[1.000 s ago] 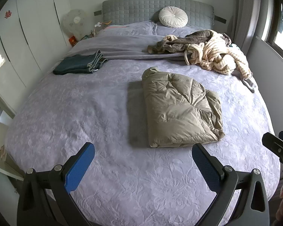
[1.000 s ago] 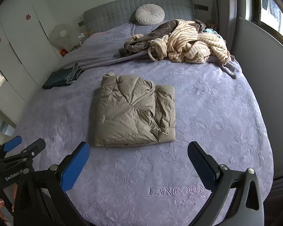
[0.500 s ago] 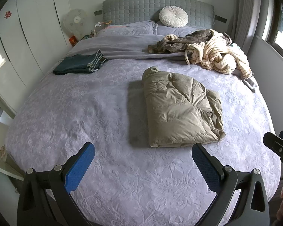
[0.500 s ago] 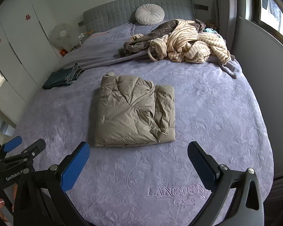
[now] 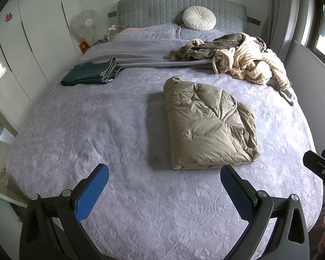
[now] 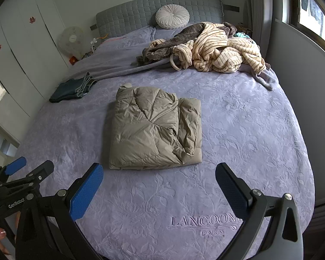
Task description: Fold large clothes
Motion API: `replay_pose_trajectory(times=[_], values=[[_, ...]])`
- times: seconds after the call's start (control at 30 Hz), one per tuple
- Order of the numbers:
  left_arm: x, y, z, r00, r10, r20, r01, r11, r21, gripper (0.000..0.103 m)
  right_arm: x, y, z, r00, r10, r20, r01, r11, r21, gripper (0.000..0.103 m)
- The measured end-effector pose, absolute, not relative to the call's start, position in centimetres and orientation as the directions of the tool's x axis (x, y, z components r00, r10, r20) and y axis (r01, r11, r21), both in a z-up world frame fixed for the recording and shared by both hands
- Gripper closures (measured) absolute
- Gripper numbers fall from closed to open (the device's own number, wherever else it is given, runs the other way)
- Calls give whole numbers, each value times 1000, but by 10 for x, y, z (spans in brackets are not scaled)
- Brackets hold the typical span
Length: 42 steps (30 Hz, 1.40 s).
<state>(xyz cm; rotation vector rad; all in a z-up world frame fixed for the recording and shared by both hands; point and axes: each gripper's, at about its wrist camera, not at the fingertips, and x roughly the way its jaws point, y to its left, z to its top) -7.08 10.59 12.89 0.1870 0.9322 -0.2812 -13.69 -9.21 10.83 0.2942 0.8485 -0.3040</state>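
- The puffy jacket (image 5: 210,125) lies folded into a neat block in the middle of the bed (image 5: 97,130), so that fold looks finished.
- Both the left gripper (image 5: 164,186) and the right gripper (image 6: 159,182) hang above the near edge of the bed, jaws spread wide and holding nothing.
- The next move likely calls for reaching to the heap of striped robe (image 6: 216,49) near the headboard and pulling one garment free.
- Folded jeans (image 5: 91,74) sit well apart on the left.
- How many garments the heap holds is hard to make out; the person's hands are mostly cut off.
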Motion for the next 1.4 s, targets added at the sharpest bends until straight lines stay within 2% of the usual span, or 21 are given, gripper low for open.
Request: replay_pose_trajectory(times=[1.4], values=[[-66,108,130,574,-157,-804,318,947,42,0,-137,-89,108,623,-150,-768,386,913,134,0]])
